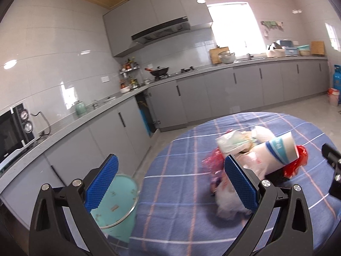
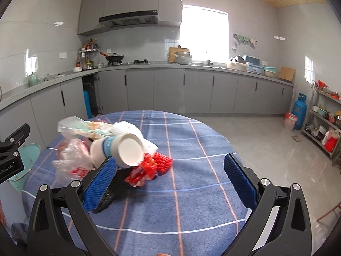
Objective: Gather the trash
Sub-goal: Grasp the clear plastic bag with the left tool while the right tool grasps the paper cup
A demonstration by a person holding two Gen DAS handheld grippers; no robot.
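A heap of trash lies on the round table with the blue plaid cloth point(image 2: 191, 192): a white paper cup with a blue band point(image 2: 119, 149), clear plastic bags point(image 2: 70, 160), a wrapped packet point(image 2: 85, 128), red wrappers point(image 2: 153, 166) and a black piece point(image 2: 108, 194). The left wrist view shows the same heap, with the cup point(image 1: 279, 151) and bags point(image 1: 230, 198). My left gripper point(image 1: 170, 170) is open, its right finger against the heap. My right gripper point(image 2: 170, 170) is open, its left finger beside the cup. A teal bin point(image 1: 119, 202) stands beside the table, below my left gripper.
Grey kitchen cabinets and a counter point(image 2: 191, 68) run along the walls. A microwave point(image 1: 12, 132) sits on the counter at left. A blue gas cylinder point(image 2: 299, 111) and a metal shelf rack point(image 2: 326, 123) stand at right. The floor point(image 2: 255, 132) lies beyond the table.
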